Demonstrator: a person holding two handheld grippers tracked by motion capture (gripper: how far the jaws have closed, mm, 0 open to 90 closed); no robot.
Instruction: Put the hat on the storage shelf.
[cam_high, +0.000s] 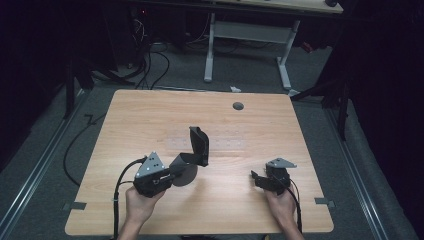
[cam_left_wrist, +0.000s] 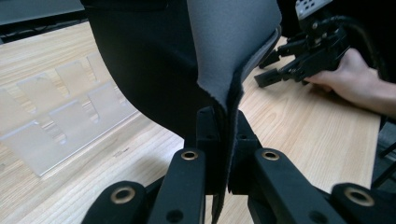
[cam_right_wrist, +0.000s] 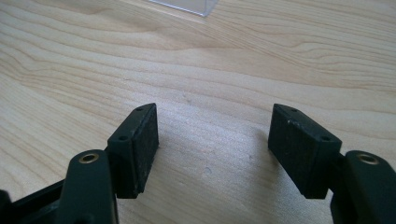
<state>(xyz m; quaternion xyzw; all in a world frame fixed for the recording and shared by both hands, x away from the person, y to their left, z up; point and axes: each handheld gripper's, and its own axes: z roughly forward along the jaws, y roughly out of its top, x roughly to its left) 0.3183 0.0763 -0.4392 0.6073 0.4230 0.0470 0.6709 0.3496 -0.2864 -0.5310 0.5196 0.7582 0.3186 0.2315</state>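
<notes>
Where folded, pad's (cam_high: 192, 155) shape perhaps unclear

1. A wooden table (cam_high: 240, 200) stood on grey carpet (cam_high: 45, 150).
2. A grommet (cam_high: 238, 106) sat near its far edge.
3. Another desk (cam_high: 280, 30) stood beyond, cables (cam_high: 150, 65) trailing beside it.

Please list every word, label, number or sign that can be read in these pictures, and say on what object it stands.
None can be read. The dark folded sheet held in the left tongs, the clear plastic rack, the wooden table and the open right tongs carry no visible text. The equipment under the far desk is too dark and small to tell.
</notes>
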